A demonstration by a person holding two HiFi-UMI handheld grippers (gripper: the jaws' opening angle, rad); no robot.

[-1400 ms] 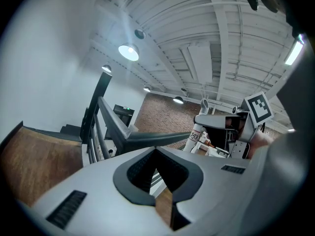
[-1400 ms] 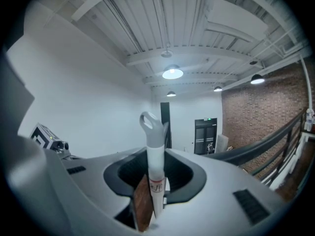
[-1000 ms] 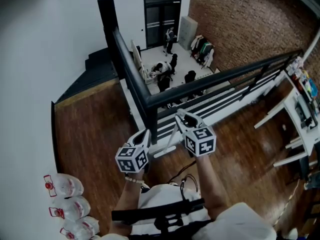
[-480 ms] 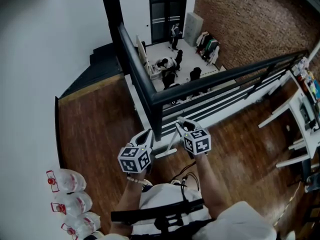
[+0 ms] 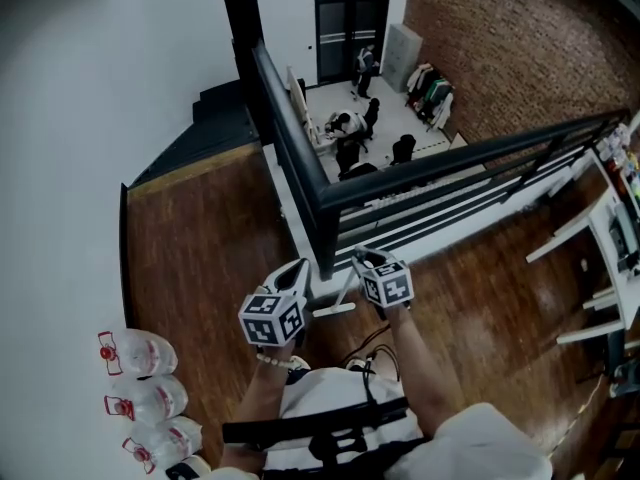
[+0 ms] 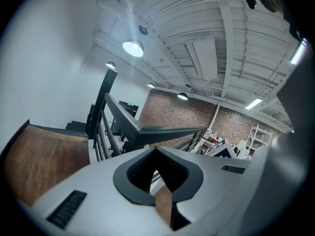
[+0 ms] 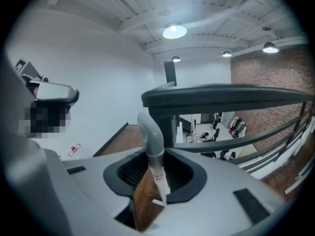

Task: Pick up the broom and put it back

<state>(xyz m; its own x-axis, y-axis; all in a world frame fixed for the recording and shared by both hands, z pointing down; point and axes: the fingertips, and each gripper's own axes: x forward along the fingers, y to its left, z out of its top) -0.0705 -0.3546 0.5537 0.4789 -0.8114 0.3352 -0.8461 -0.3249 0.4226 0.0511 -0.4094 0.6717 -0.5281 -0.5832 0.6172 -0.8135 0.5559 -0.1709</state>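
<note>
My right gripper (image 5: pixel 366 261) is shut on the broom handle (image 7: pixel 153 152), a white pole with a grey bent end that sticks up between the jaws. In the head view the white pole (image 5: pixel 344 290) slants down and left from that gripper toward the wooden floor, close to the corner post of the black railing (image 5: pixel 322 230). Just to the left, my left gripper (image 5: pixel 297 270) hangs at about the same height. Its jaws meet at the tips with nothing between them (image 6: pixel 156 150). The broom's head is hidden.
The black railing (image 5: pixel 450 163) runs along the edge of the wooden landing, with a lower floor and people beyond it. Several water jugs (image 5: pixel 140 353) stand by the white wall at lower left. White shelving (image 5: pixel 605 258) stands at the right.
My right gripper has sunk lower with the broom handle in it and tipped further down. The left gripper has stayed about where it was.
</note>
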